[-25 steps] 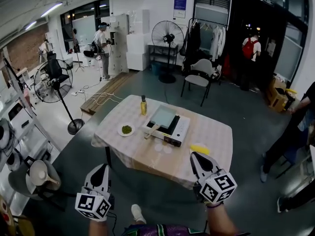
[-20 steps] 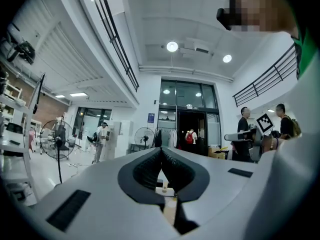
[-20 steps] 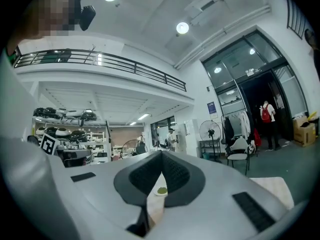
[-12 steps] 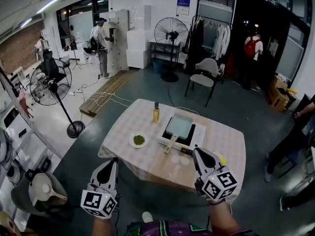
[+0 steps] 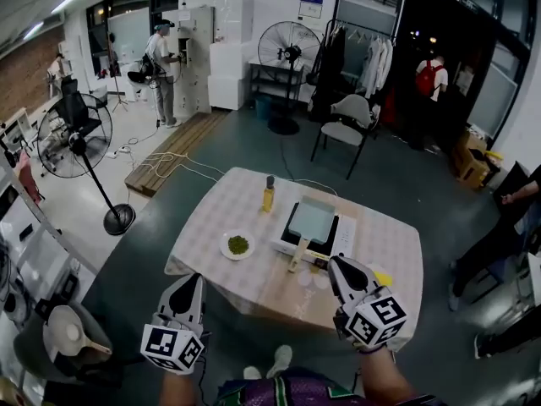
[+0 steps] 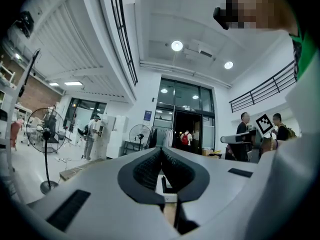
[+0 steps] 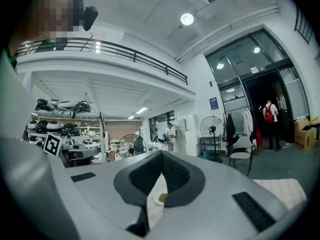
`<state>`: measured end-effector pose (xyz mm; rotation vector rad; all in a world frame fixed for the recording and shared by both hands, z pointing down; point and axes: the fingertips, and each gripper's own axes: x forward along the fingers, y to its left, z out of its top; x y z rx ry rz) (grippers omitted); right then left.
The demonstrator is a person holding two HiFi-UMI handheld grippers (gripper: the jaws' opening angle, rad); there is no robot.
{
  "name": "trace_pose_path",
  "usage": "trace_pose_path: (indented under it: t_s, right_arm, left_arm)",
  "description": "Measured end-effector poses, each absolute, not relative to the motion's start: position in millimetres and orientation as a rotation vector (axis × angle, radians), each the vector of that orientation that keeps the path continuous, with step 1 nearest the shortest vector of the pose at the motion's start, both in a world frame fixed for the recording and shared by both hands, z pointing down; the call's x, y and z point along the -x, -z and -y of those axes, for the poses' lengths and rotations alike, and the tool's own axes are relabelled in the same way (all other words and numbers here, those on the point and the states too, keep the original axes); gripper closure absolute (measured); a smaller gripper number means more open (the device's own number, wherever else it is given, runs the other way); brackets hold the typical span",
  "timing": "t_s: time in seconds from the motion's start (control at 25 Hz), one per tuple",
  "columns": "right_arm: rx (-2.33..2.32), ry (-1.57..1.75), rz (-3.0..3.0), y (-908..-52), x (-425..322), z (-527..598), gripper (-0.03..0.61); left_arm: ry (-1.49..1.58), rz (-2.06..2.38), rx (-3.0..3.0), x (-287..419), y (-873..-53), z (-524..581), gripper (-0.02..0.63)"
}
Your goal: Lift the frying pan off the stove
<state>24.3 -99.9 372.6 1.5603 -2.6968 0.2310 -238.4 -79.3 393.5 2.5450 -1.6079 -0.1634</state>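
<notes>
A square pale-green frying pan sits on a white and black portable stove on the checked table. Its wooden handle points toward me. My left gripper is held low in front of the table's near left edge, jaws shut and empty. My right gripper hovers over the table's near edge, a short way in front of the stove and to the right of the handle, also shut and empty. Neither touches the pan.
An oil bottle stands left of the stove, and a white plate of greens lies nearer me. A yellow item lies at the right. A standing fan, a chair and people surround the table.
The head view has shifted, and the table now sits a little farther right and nearer. Both grippers stay low in front of me and shut.
</notes>
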Motion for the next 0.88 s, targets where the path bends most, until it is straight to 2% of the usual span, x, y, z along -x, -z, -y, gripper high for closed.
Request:
trace_pose_path:
  t_s: [0.88]
  right_arm:
    - [-1.64, -0.217, 2.786, -373, -110, 256, 0.571]
  left_arm:
    - [0.045, 1.524, -2.701, 127, -374, 249, 0.592]
